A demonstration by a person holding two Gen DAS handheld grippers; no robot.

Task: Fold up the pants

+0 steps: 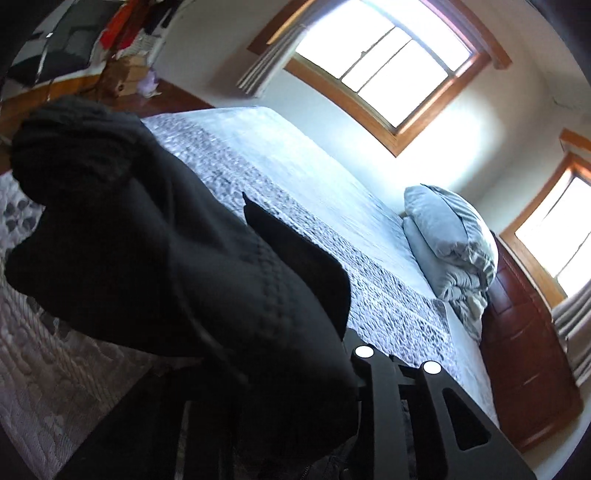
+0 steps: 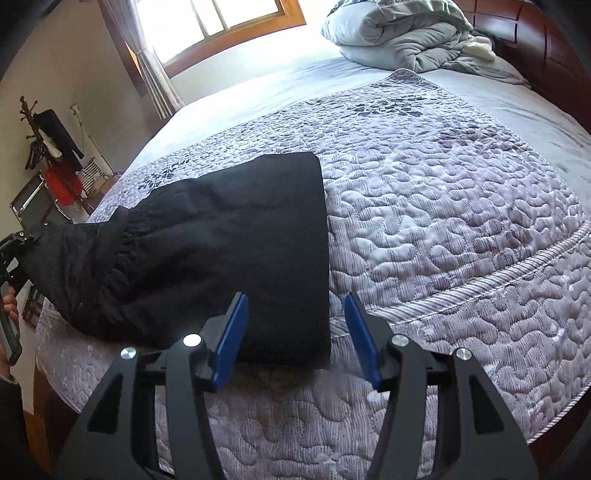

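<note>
Right claw (image 2: 295,332) wide open, holding nothing.
Black pants (image 2: 221,240) lie mid-frame on the bed (image 2: 443,203) (quilted); left claw (image 2: 16,240) grips their lifted end.

Black pants (image 2: 229,236) and a bunched comforter (image 2: 399,33) lie on the quilted bed (image 2: 443,192).

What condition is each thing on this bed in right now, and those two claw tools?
Black pants: partly folded on the quilt, waistband end lifted.
Left gripper: shut on the pants' raised end.
Right gripper: open, holding nothing.
Quilt: spread flat.
Comforter: bundled at the headboard.
</note>
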